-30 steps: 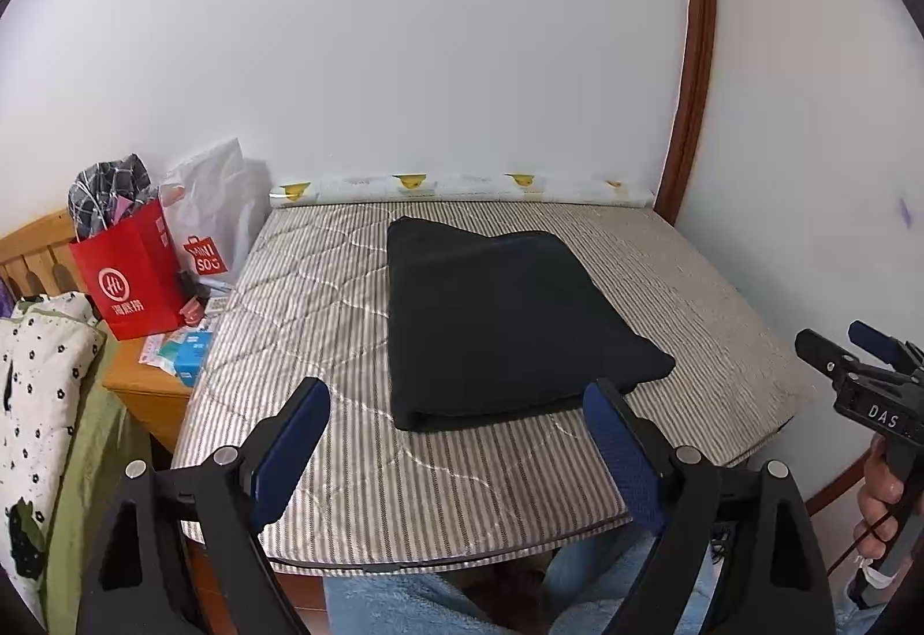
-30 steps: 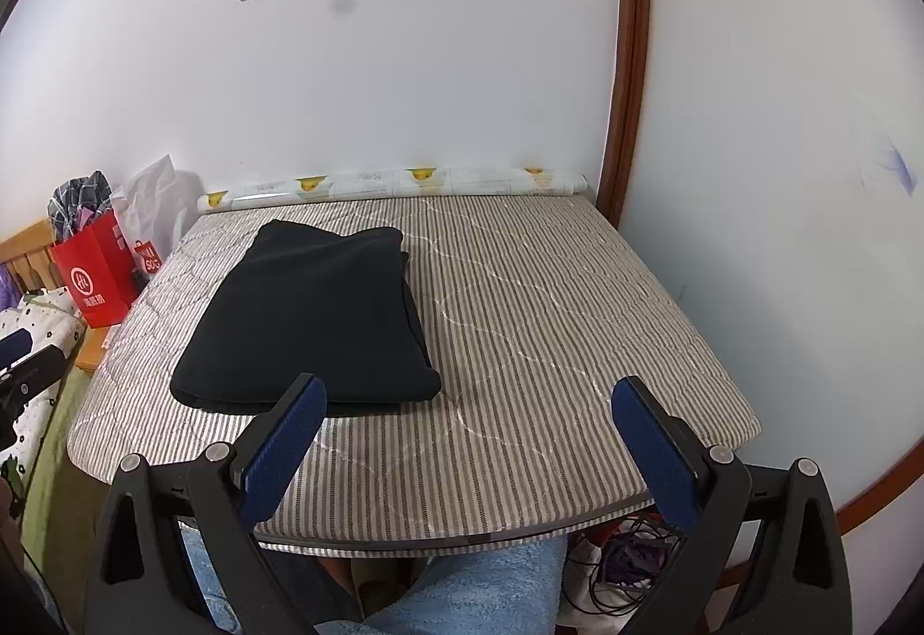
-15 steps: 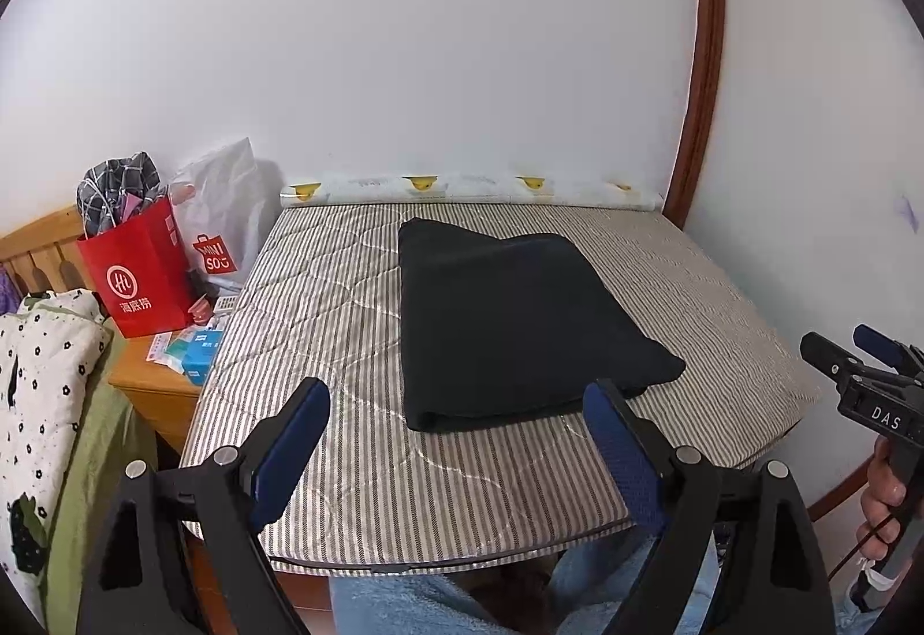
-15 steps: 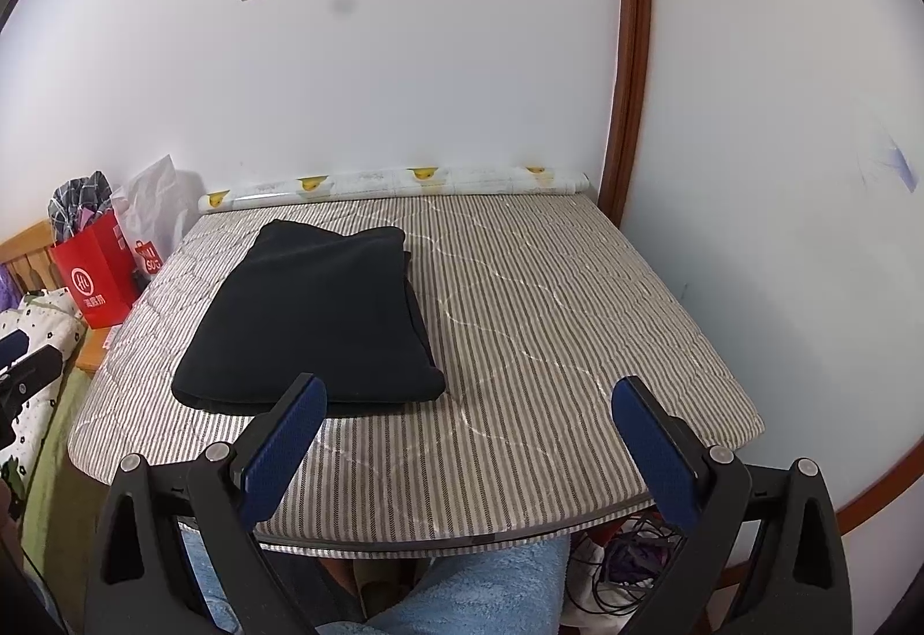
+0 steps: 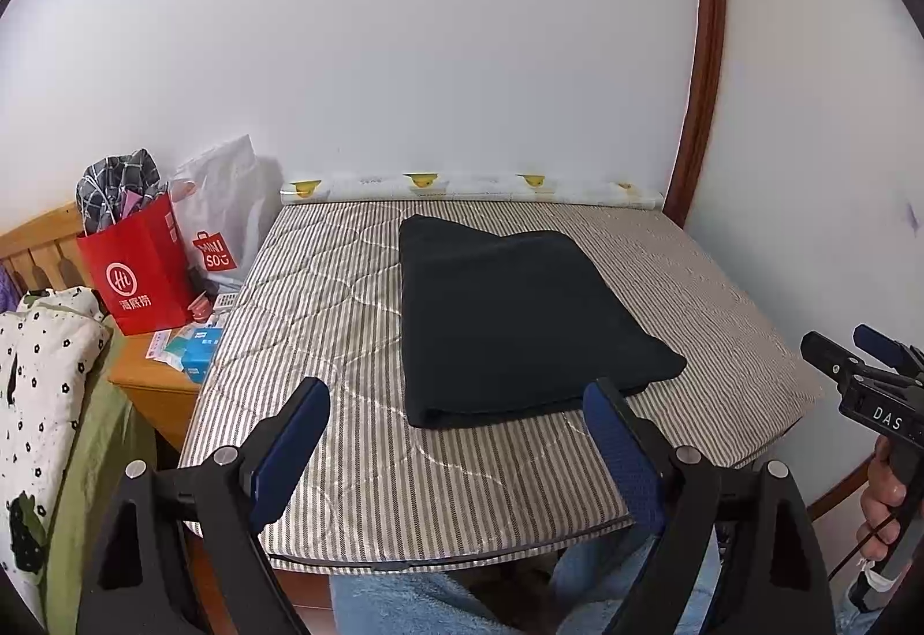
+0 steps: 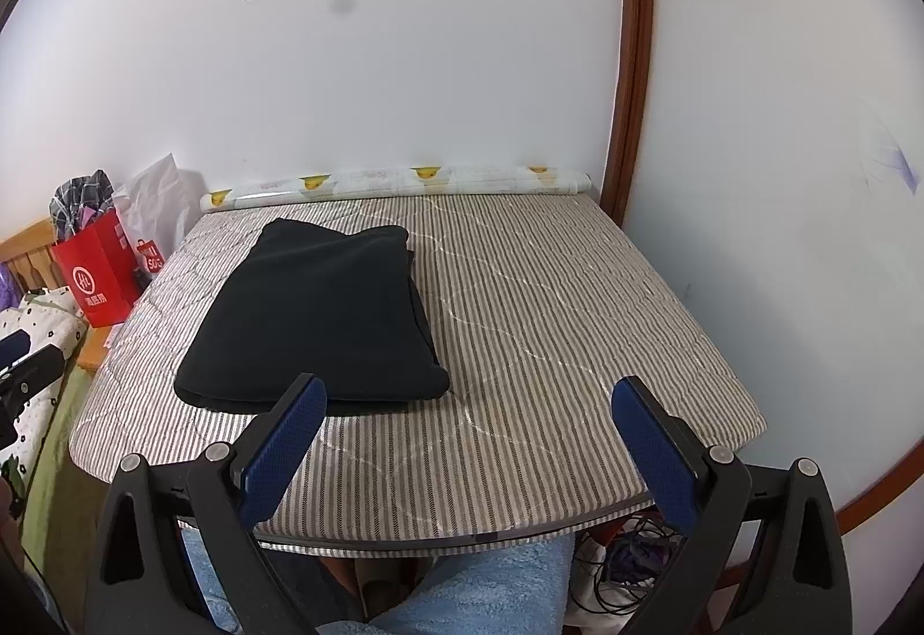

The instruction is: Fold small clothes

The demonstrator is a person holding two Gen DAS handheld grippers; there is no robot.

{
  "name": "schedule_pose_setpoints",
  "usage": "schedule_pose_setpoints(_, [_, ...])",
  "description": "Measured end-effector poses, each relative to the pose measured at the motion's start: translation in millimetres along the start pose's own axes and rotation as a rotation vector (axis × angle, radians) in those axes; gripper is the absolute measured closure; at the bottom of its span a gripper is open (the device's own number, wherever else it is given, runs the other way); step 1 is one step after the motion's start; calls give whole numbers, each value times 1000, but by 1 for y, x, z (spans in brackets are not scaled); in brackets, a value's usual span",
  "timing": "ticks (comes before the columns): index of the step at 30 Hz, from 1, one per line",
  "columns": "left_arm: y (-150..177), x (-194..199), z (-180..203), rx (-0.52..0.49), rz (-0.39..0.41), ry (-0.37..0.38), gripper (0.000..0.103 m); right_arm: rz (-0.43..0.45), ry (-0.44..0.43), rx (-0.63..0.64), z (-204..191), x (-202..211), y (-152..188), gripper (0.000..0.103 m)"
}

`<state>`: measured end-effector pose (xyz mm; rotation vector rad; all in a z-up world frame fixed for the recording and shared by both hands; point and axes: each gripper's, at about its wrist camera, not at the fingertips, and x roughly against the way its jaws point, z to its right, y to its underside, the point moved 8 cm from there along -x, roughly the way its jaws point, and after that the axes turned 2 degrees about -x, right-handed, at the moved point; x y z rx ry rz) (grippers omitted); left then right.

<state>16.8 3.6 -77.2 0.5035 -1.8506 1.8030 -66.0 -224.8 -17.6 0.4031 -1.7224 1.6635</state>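
A black garment (image 5: pixel 514 317) lies folded into a flat rectangle on the grey striped pad (image 5: pixel 323 300); in the right wrist view the garment (image 6: pixel 317 317) sits on the left half of the pad (image 6: pixel 577 317). My left gripper (image 5: pixel 456 404) is open and empty, held back over the pad's front edge, short of the garment. My right gripper (image 6: pixel 468 404) is open and empty, near the front edge, right of the garment. The right gripper also shows at the right edge of the left wrist view (image 5: pixel 866 375).
A red shopping bag (image 5: pixel 138 277) and a white plastic bag (image 5: pixel 225 219) stand on a wooden nightstand (image 5: pixel 150 381) left of the pad. A patterned roll (image 5: pixel 462 187) lies along the back wall. Walls close in behind and at right. Cables (image 6: pixel 623 571) lie on the floor.
Both grippers have drawn back and risen slightly, so the pad and garment look a little farther away. The garment has not moved. Both grippers stay open.
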Motion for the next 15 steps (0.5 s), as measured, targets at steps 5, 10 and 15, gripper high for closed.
schedule_pose_setpoints(5, [0, 1, 2, -12, 4, -1, 14, 4, -1, -2, 2, 1, 0, 5])
schedule_pose_setpoints(10, [0, 2, 3, -13, 6, -4, 14, 2, -3, -6, 5, 0, 1, 5])
schedule_pose_setpoints(15, [0, 0, 2, 0, 2, -4, 14, 1, 2, -4, 8, -1, 1, 5])
